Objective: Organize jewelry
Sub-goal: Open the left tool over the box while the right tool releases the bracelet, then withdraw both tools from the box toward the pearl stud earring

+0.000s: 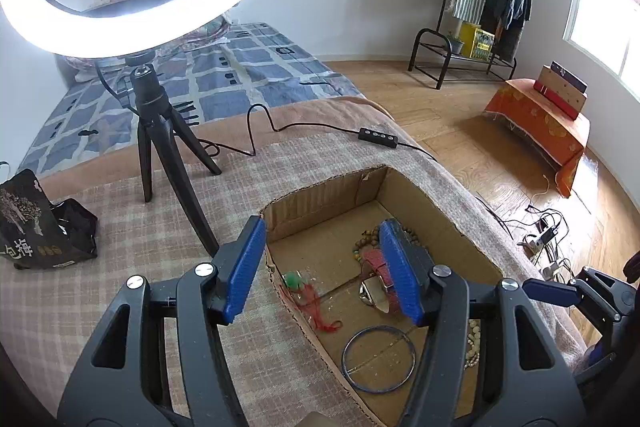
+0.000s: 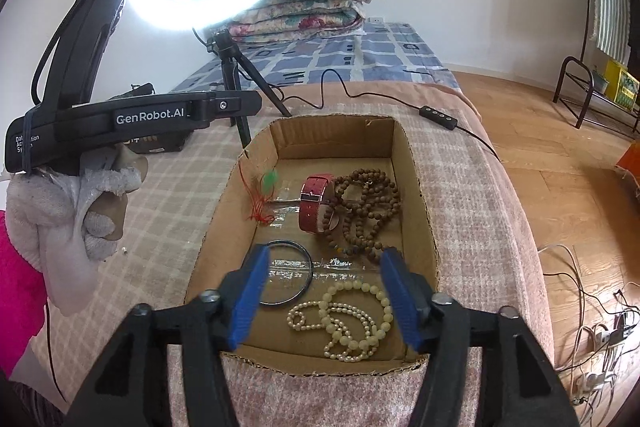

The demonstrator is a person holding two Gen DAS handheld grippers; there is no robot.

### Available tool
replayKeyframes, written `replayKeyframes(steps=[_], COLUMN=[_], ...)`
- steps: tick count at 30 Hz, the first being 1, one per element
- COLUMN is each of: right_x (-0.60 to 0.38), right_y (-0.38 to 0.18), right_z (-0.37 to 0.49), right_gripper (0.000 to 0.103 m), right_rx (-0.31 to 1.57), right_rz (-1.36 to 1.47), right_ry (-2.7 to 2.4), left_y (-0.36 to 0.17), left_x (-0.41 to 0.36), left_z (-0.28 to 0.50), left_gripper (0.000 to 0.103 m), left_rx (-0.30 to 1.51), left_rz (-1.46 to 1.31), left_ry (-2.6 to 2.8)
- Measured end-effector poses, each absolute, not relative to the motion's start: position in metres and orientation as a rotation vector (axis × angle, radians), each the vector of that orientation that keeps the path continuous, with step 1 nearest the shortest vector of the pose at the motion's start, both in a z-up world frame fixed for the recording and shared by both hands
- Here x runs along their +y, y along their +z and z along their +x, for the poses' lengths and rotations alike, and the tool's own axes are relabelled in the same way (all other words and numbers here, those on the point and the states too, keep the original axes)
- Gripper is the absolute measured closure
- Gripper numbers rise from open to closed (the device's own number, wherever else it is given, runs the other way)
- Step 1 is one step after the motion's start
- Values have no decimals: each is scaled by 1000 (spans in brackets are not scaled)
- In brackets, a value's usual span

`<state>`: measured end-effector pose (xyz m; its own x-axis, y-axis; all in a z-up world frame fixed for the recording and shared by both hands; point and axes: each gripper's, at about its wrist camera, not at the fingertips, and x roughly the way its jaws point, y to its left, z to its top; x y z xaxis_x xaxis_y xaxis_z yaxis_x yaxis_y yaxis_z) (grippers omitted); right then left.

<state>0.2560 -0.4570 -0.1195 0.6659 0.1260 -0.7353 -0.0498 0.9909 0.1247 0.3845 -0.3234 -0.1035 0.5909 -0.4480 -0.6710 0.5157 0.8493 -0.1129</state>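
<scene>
An open cardboard box [image 2: 414, 163] sits on the blanket-covered surface and holds the jewelry. In the right wrist view I see a red-strap watch [image 2: 313, 203], a brown bead string [image 2: 366, 211], a dark bangle [image 2: 294, 277], white pearl strands [image 2: 348, 323] and a red cord with a green charm [image 2: 266, 195]. My right gripper [image 2: 324, 291] is open and empty above the box's near end. My left gripper [image 1: 322, 267] is open and empty over the box [image 1: 320, 187]; there I see the bangle [image 1: 378, 359], the watch [image 1: 376, 267] and the red cord [image 1: 308, 299].
A ring light on a black tripod [image 1: 160, 131] stands on the surface behind the box, its cable and remote [image 1: 378, 137] running past. A black snack bag [image 1: 36, 227] lies at left. Cables and a power strip [image 2: 600, 331] lie on the wooden floor.
</scene>
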Motion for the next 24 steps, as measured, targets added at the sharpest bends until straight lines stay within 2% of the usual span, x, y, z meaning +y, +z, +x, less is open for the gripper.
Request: replayKeyframes(steps=[4, 10, 24], right_x=[-456, -455, -438], right_y=[-118, -115, -91], right_z=[255, 253, 236], right_gripper=[13, 2, 0], right_rx=[832, 833, 806], right_rz=[98, 88, 67], right_ry=[83, 53, 52], left_y=[-103, -98, -64], left_x=[-320, -315, -286], left_z=[384, 378, 353], left_gripper=[42, 42, 42], left_rx=[758, 759, 721], left_rz=[93, 93, 76], left_ry=[-559, -559, -561])
